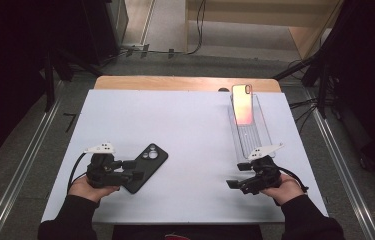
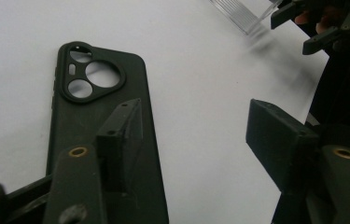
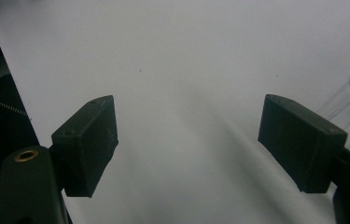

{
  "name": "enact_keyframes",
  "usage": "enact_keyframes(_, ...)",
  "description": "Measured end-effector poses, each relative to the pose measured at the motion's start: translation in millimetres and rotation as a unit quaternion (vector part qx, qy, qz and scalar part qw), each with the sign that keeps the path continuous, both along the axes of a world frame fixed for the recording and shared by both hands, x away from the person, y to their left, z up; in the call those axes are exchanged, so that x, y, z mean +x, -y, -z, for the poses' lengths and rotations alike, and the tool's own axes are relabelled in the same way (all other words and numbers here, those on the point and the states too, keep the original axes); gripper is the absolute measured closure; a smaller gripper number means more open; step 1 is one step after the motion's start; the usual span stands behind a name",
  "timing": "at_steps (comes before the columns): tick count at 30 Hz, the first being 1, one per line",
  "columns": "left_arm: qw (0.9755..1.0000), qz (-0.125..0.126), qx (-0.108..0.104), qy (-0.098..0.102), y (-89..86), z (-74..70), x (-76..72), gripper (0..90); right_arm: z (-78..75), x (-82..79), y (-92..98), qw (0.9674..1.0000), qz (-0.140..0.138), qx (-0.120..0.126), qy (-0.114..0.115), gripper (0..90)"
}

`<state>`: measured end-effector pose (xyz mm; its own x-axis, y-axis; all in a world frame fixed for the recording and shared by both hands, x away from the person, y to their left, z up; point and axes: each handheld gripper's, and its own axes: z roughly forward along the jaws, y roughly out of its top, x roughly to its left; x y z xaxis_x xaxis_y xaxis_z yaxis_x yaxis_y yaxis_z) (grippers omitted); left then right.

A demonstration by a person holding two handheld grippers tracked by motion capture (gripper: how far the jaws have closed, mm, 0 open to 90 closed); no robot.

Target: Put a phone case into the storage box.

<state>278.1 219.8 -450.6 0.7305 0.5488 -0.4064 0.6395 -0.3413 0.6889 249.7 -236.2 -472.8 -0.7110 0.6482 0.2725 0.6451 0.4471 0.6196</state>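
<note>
White table point(image 1: 185, 130): L gripper point(image 1: 134, 170) fingers wide, over black case point(image 1: 147, 165).

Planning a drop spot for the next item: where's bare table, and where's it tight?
Widest free patch: the white table between the black phone case and the clear tray, reaching the far edge. The far-left quarter beyond the case is bare too. Tight spots: the near-left by the open left gripper over the case, and the right edge where the tray, holding a pink phone case, meets the open right gripper.
</note>
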Motion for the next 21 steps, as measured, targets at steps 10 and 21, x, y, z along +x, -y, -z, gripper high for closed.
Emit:
enact_keyframes(10, 0.9998, 0.013, -0.011, -0.009, -1.9, 0.3, 2.0, 26.5, 0.3, 1.0, -1.8, 1.0, -0.003, -0.003, -0.004, 18.0)
enact_keyframes(21, 0.9995, 0.007, 0.016, 0.028, 13.0, -2.6, 13.3, 0.0, 1.4, -0.3, -0.8, 1.0, -0.002, -0.003, -0.004, 18.0)
